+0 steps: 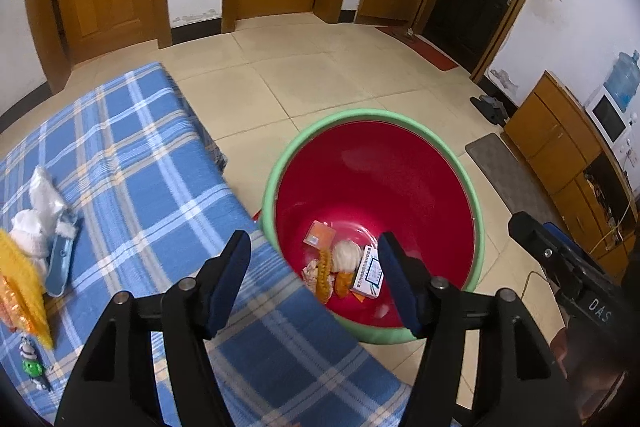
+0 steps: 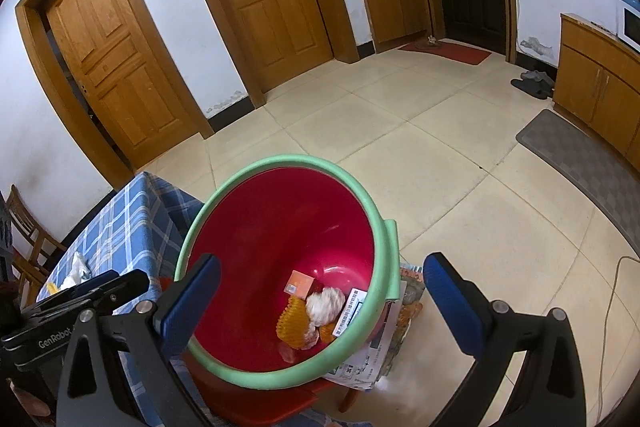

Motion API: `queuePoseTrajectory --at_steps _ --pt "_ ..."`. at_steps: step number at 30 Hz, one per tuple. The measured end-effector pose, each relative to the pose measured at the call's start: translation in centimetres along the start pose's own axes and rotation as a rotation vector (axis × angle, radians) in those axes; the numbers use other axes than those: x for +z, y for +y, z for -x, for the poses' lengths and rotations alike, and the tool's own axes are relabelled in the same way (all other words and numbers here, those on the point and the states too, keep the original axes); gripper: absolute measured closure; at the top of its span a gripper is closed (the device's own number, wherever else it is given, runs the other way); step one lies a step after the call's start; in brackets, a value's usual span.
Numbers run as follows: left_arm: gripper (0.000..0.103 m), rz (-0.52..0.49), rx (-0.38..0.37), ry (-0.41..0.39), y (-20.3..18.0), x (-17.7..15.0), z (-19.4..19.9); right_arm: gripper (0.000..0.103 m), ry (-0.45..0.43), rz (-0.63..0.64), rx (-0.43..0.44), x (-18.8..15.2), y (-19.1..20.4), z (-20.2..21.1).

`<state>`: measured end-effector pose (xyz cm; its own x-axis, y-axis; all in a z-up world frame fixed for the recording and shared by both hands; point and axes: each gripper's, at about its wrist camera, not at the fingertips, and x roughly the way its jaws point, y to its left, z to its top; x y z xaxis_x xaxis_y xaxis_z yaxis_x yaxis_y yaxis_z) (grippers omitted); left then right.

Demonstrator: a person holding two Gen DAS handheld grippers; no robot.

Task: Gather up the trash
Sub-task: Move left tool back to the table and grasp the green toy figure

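1. Blue-padded fingers [image 1: 230,283] of the left gripper [image 1: 314,285] stand spread, empty, above the bin's near rim.
2. Right gripper [image 2: 320,311] likewise gapes, holding nothing.
3. Red bin [image 1: 372,167] with green rim, beside the checked cloth [image 1: 132,155], holds a white wad [image 1: 347,255], boxes, yellow netting.

"DAS" is printed in white on the right gripper [image 1: 576,283], cut off by the edge. "GenRobot" is printed on the left gripper [image 2: 56,341]. Box print stays unreadable.
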<state>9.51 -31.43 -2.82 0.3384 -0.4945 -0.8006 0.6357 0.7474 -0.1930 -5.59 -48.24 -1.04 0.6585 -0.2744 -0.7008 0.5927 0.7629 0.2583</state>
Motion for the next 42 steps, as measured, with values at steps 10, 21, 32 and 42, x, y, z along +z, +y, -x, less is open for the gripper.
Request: queuePoseTrajectory --at_steps 10,21,32,42 --pt "0.037 0.07 0.059 -0.055 3.2 -1.0 3.7 0.0 0.003 0.034 0.047 0.0 2.1 1.0" --pt "0.037 0.158 0.171 -0.113 9.4 -2.6 7.4 0.0 0.026 0.107 0.124 -0.7 6.4 1.3" --pt "0.037 0.319 0.285 -0.12 17.8 -5.3 9.9 0.0 0.059 0.176 0.183 -1.5 10.8 0.7" --pt "0.037 0.407 0.322 -0.077 20.8 -9.6 10.4 0.0 0.094 0.249 0.236 -2.9 14.8 0.1"
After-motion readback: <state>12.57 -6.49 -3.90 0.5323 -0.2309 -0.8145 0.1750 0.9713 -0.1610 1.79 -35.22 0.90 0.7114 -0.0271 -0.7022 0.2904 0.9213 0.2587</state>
